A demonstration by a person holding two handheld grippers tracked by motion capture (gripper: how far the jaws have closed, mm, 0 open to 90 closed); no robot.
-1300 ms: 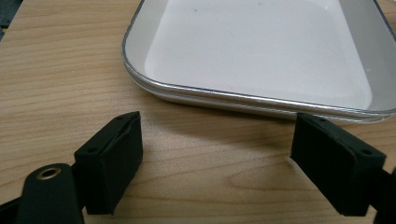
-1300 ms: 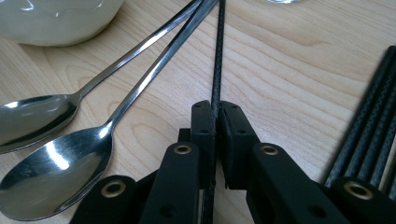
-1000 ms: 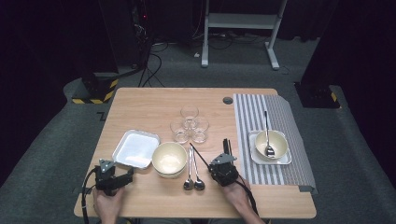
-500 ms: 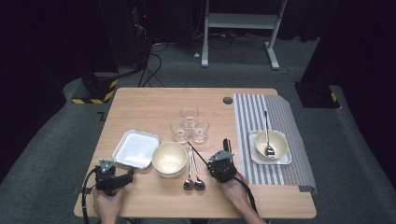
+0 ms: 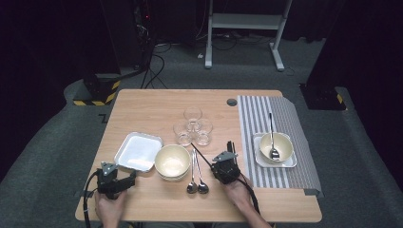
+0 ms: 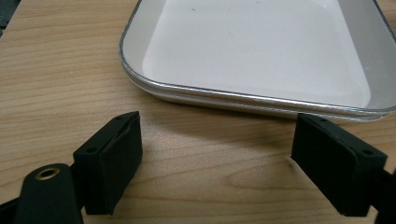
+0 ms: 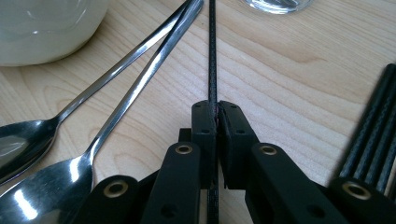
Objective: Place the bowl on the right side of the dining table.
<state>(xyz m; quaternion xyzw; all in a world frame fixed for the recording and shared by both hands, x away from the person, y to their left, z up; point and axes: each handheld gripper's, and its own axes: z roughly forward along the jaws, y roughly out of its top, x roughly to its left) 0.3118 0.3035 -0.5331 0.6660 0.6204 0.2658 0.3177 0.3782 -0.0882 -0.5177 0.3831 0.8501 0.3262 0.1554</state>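
Right gripper (image 7: 216,126) has its jaws pinching one black chopstick (image 7: 212,56), long axis running to twelve o'clock beside the spoons (image 7: 140,70); left gripper (image 6: 219,172), spread, idles by the tray (image 6: 140,70).

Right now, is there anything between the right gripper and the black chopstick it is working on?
No. The right gripper is already shut on the black chopstick, with nothing between the pads and it. Two spoons lie close beside it, toward the cream bowl, but do not touch the jaws.
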